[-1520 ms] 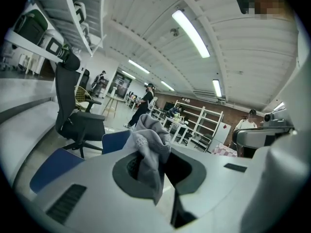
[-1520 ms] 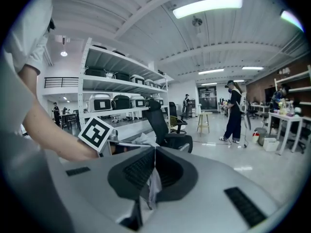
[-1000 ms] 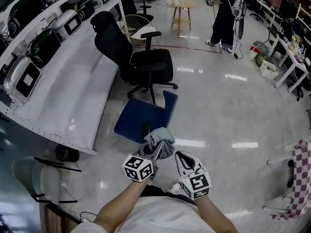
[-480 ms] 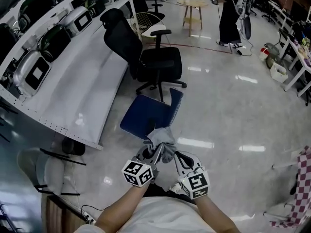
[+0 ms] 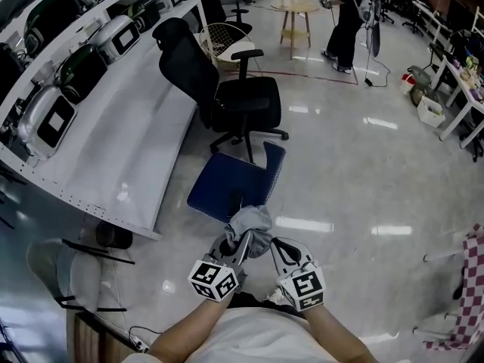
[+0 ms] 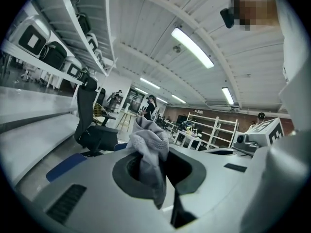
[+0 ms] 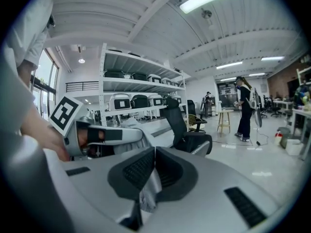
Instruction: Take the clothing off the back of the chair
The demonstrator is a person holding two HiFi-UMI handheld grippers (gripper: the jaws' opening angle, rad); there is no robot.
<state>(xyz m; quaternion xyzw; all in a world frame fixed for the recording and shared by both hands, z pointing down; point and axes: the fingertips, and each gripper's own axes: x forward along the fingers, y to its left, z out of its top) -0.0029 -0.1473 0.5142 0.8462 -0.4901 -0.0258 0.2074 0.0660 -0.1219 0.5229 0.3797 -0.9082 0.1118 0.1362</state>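
You are squeezing the grey cloth (image 5: 252, 219) tight in your left gripper (image 5: 242, 240), just by the blue chair (image 5: 225, 184). Your right gripper (image 5: 278, 243) is pinched together beside it. The cloth is looking soft, light and floppy, so a thick bunch is probably the best spot to be grabbing.

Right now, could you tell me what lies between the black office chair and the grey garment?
In the head view, a blue chair stands between the black office chair and the grey garment.
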